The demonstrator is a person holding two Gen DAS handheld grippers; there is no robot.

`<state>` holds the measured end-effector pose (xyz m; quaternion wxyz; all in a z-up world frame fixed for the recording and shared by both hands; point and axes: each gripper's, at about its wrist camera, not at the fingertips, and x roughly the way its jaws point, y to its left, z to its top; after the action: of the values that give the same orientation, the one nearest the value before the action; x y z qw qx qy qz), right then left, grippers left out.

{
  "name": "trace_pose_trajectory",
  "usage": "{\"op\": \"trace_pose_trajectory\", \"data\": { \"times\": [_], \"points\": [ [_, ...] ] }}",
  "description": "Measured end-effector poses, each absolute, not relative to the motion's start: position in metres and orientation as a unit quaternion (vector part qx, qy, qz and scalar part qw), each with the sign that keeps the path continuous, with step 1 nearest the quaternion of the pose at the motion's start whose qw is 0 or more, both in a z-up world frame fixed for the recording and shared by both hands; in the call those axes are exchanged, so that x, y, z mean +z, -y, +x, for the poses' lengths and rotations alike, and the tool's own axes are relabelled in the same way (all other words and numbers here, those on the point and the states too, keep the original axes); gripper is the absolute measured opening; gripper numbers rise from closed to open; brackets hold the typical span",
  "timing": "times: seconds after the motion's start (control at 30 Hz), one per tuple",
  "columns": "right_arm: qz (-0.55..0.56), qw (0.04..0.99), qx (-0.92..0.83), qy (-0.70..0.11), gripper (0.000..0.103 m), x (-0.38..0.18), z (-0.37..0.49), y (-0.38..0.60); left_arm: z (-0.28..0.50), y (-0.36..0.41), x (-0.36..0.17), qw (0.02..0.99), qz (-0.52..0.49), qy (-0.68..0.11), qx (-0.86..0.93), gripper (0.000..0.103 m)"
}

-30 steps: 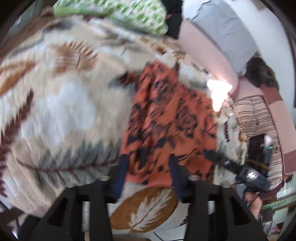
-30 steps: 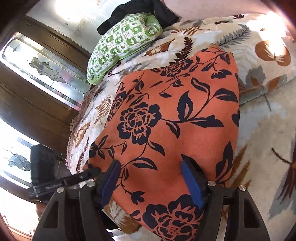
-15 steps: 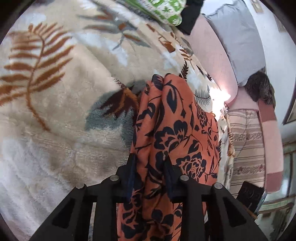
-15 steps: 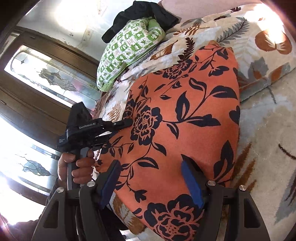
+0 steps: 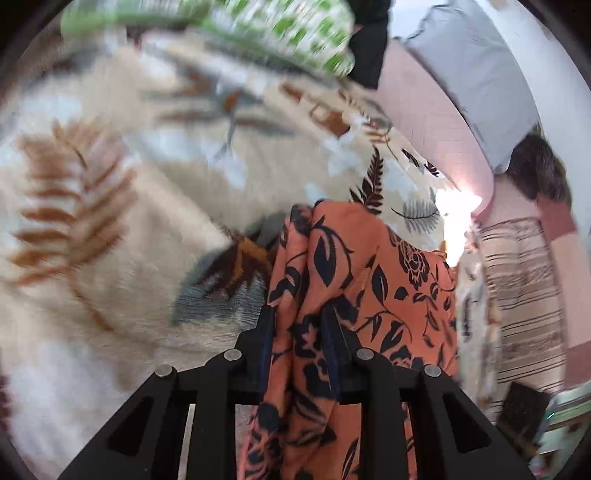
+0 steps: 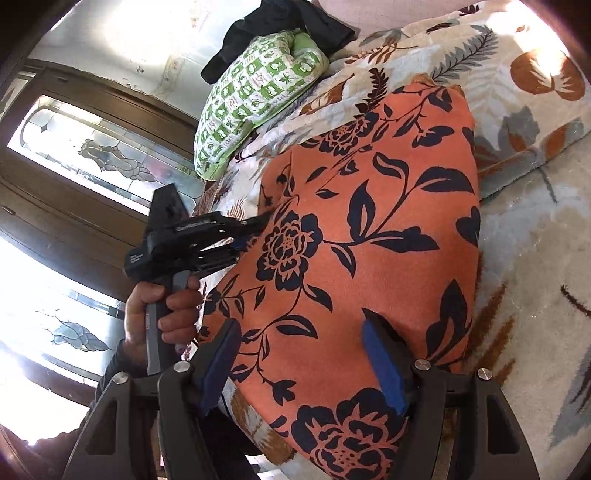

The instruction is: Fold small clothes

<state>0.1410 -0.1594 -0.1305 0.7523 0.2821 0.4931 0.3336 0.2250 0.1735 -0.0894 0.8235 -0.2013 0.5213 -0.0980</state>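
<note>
The left tongs (image 5: 297, 350) have just clamped on the orange cloth's (image 6: 354, 236) edge, ready to fold, while the right tongs (image 6: 303, 363) stay apart.

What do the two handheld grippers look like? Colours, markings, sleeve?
Both are black plastic frames with silver screws and blue-padded fingers. The left gripper has a grey pistol handle and small white lettering on its body. The hand holding it shows a dark sleeve.

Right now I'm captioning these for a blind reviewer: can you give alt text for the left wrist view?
The left gripper has its fingers closed on a bunched edge of an orange cloth printed with dark flowers, lifting it off a cream leaf-patterned blanket. Behind, blurred, lie a green-and-white pillow and a grey pillow.
</note>
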Motion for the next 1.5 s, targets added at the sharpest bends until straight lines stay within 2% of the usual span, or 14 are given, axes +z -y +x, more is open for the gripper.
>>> {"op": "trace_pose_trajectory", "data": {
  "times": [0.07,0.1,0.13,0.27,0.43,0.57,0.67,0.87,1.17,1.27,1.33,1.5],
  "points": [
    [0.292,0.749,0.331,-0.494,0.072,-0.129,0.142,0.163,0.204,-0.164,-0.066,0.853,-0.146,-0.496,-0.07,0.045],
    [0.3,0.75,0.328,-0.49,0.072,-0.127,0.14,0.165,0.189,-0.162,-0.055,0.864,-0.133,-0.481,-0.065,0.057],
    [0.304,0.752,0.325,-0.486,0.072,-0.124,0.138,0.167,0.173,-0.161,-0.047,0.872,-0.13,-0.469,-0.058,0.06],
    [0.315,0.758,0.324,-0.471,0.073,-0.113,0.125,0.17,0.124,-0.147,-0.038,0.887,-0.116,-0.44,-0.074,0.06],
    [0.319,0.739,0.321,-0.499,0.074,-0.124,0.124,0.164,0.122,-0.141,-0.096,0.853,-0.089,-0.514,-0.017,0.06],
    [0.315,0.751,0.319,-0.486,0.074,-0.11,0.112,0.168,0.102,-0.148,-0.064,0.878,-0.101,-0.467,-0.011,0.061],
    [0.309,0.759,0.317,-0.477,0.075,-0.103,0.106,0.169,0.092,-0.145,-0.051,0.89,-0.08,-0.449,-0.007,0.065],
    [0.298,0.747,0.3,-0.513,0.075,-0.124,0.114,0.16,0.092,-0.146,-0.079,0.867,-0.051,-0.495,0.031,0.065],
    [0.279,0.773,0.3,-0.485,0.075,-0.101,0.108,0.166,0.085,-0.149,-0.059,0.877,-0.054,-0.476,0.02,0.065],
    [0.292,0.782,0.291,-0.467,0.076,-0.095,0.106,0.183,0.089,-0.157,-0.044,0.886,-0.083,-0.455,0.007,0.071],
    [0.298,0.789,0.277,-0.46,0.08,-0.097,0.108,0.197,0.095,-0.164,-0.038,0.89,-0.108,-0.443,-0.011,0.08],
    [0.342,0.78,0.241,-0.465,0.082,-0.111,0.121,0.227,0.127,-0.177,-0.04,0.879,-0.163,-0.445,-0.05,0.083]
  ]
}}
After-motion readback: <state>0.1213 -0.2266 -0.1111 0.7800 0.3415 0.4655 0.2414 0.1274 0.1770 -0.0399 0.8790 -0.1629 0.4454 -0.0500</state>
